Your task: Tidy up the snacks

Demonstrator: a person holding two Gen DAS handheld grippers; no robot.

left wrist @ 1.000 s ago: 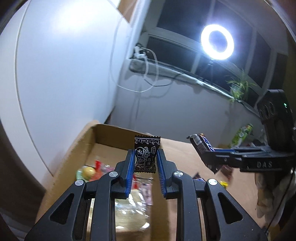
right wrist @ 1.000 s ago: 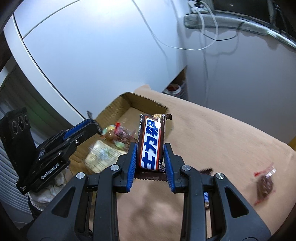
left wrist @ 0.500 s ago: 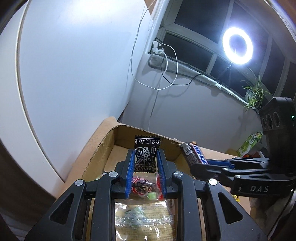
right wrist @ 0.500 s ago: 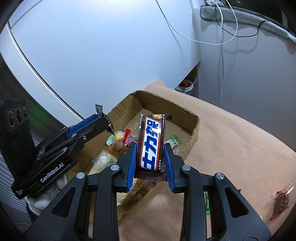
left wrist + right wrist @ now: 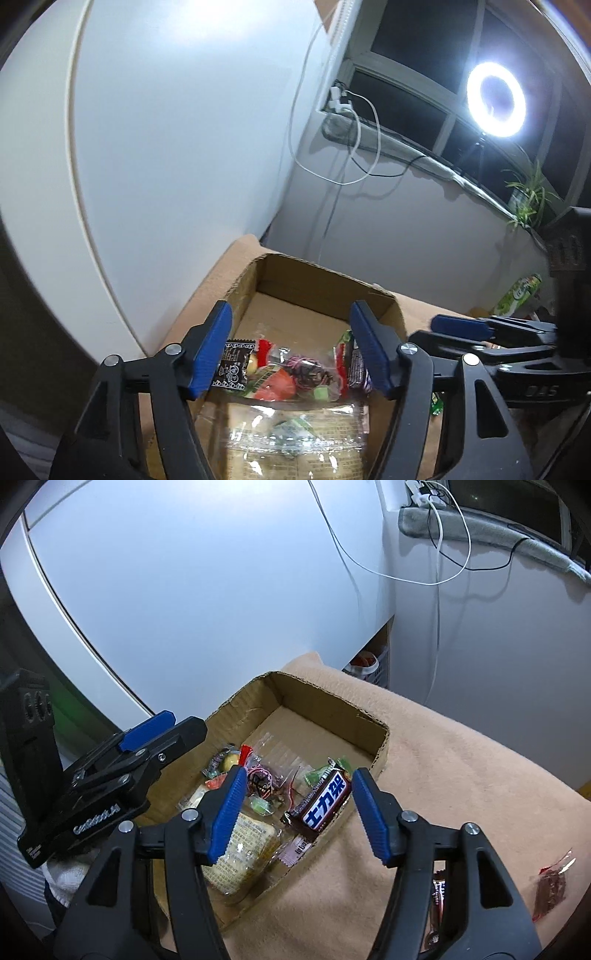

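Both grippers hang over the box (image 5: 384, 738), both wide open, nothing held. L gripper (image 5: 291, 347) sits above the box's near-left part; the black packet (image 5: 234, 369) lies in the box just inside its left finger, partly hidden by the blue pad. R gripper (image 5: 297, 808) is over the box's near-right edge; the bar (image 5: 325, 805) lies in the box between its fingers, leaning up against the right wall, long axis diagonal, running from near-left to far-right. Other snacks in the box: a clear cracker bag (image 5: 240, 845) at the near end, mixed candies (image 5: 258, 782) mid-box. Box stands on a tan blanket (image 5: 461, 775), at its far-left corner. What's left outside: a red-brown candy (image 5: 550, 890) on the blanket toward the right edge, plus a dark wrapper (image 5: 437, 890) just behind the R gripper's right finger, mostly hidden. Judgement: box drop looks done for both items; next pick is likely on the blanket. Those pieces lie right of and nearer than the R fingers, so the R gripper is nearer; L is well apart, over the box. Candy's long axis looks roughly near-far, so fingers should close across it. Wrapper's axis can't tell.
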